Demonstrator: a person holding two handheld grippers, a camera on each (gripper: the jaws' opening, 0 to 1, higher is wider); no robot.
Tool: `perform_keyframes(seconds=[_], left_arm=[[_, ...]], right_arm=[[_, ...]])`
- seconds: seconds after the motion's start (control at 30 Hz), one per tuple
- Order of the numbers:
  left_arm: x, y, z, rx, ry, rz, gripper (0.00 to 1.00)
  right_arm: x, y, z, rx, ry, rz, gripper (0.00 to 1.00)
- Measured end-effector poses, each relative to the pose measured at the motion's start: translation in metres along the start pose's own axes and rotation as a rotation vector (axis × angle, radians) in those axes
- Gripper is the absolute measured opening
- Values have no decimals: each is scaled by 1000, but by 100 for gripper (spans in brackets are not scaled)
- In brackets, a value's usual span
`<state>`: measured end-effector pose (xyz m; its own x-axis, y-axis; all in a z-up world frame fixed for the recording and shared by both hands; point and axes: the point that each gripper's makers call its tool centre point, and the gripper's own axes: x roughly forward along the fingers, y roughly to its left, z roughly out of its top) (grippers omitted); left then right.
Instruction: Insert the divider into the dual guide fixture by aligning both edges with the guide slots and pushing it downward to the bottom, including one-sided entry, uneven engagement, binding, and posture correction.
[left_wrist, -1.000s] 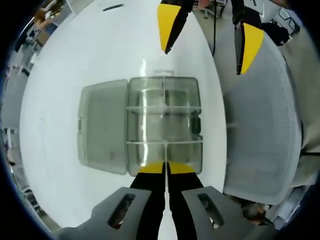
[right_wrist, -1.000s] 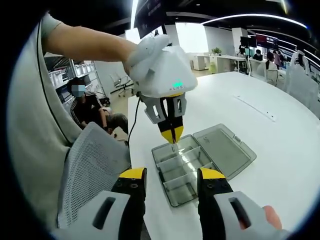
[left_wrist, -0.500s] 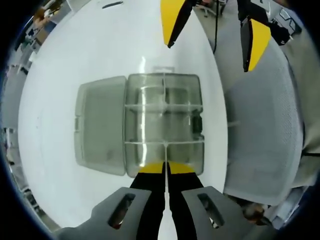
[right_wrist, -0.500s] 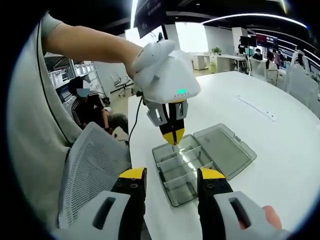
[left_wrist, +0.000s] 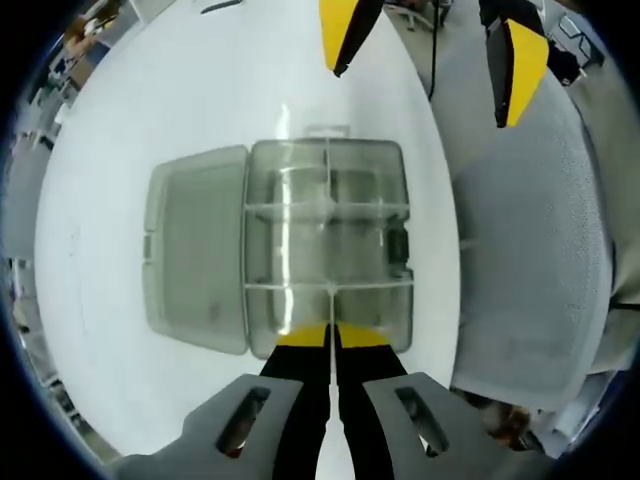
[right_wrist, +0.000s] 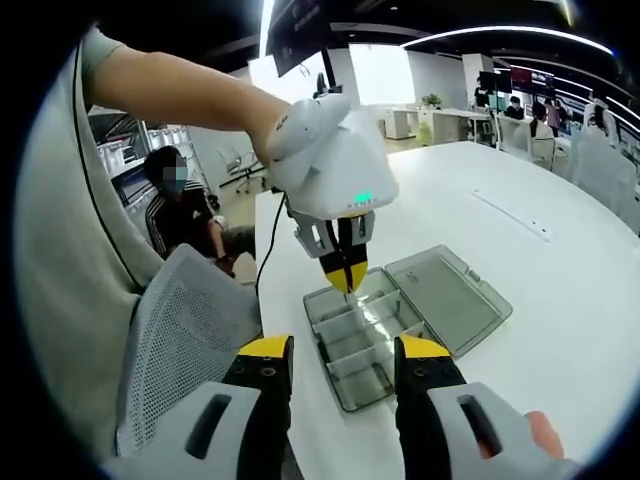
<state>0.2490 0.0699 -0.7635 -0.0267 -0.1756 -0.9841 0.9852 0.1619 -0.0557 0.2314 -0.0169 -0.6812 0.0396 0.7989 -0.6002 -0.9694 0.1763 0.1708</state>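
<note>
While its yellow-tipped jaws are pressed together over the near wall of the clear compartment box (left_wrist: 328, 245), the left gripper (left_wrist: 331, 338) seems to pinch a transparent divider (left_wrist: 329, 312) standing in the near cell's slots, though what it holds is hard to make out. Farther off, the right gripper (right_wrist: 332, 352) hangs with jaws apart, holding nothing, above the box's other end. Beyond lies the open lid (left_wrist: 195, 262) on the white table (left_wrist: 120, 150). Judging by this, seating is under way; next, press straight down, keeping both edges level.
</note>
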Motion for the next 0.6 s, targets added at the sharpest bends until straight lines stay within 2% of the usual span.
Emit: perform_keyframes(seconds=[0.6], left_arm=[[9,0,-3,-4,13,-3,0]], right_arm=[[0,-1,-1,-1,5,0,37]])
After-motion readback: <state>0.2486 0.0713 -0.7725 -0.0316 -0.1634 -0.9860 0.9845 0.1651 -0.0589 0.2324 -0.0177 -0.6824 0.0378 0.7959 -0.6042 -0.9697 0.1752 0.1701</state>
